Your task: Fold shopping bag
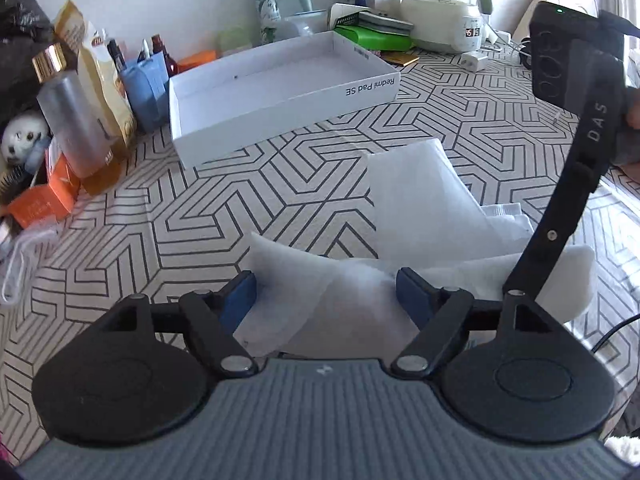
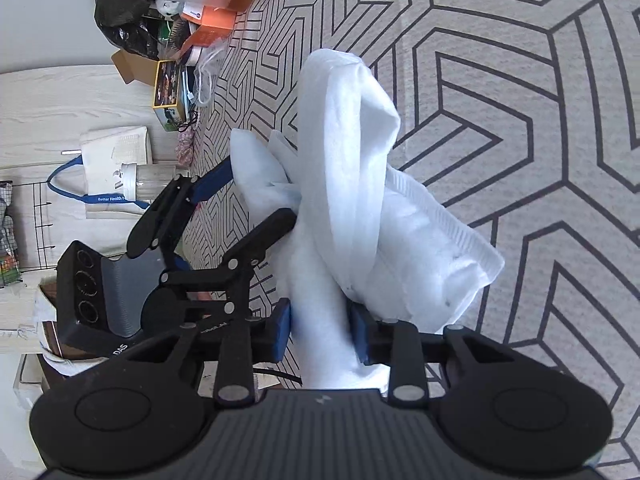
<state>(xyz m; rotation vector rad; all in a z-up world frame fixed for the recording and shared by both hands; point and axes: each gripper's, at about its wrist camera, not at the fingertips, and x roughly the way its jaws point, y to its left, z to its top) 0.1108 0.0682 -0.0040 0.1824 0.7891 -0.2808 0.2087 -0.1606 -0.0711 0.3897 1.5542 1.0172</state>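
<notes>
The white fabric shopping bag [image 1: 420,200] lies bunched and partly folded on the patterned tablecloth [image 1: 160,220]. My left gripper [image 1: 326,298] stands wide, its blue pads on either side of a thick fold of the bag without squeezing it. In the right wrist view the bag [image 2: 348,140] rises in a rolled hump. My right gripper [image 2: 322,330] is shut on its near end, blue pads pressing both sides. The left gripper's fingers [image 2: 212,186] reach the bag's left corner there. One of the right gripper's black fingers [image 1: 560,208] comes down onto the bag from the right.
An open white box [image 1: 280,92] sits behind the bag. Bottles, pouches and orange cartons crowd the table's left side around a silver bottle [image 1: 72,120]. Appliances and a green case [image 1: 372,38] line the back. The table's edge and the wooden floor [image 2: 60,96] lie to the left.
</notes>
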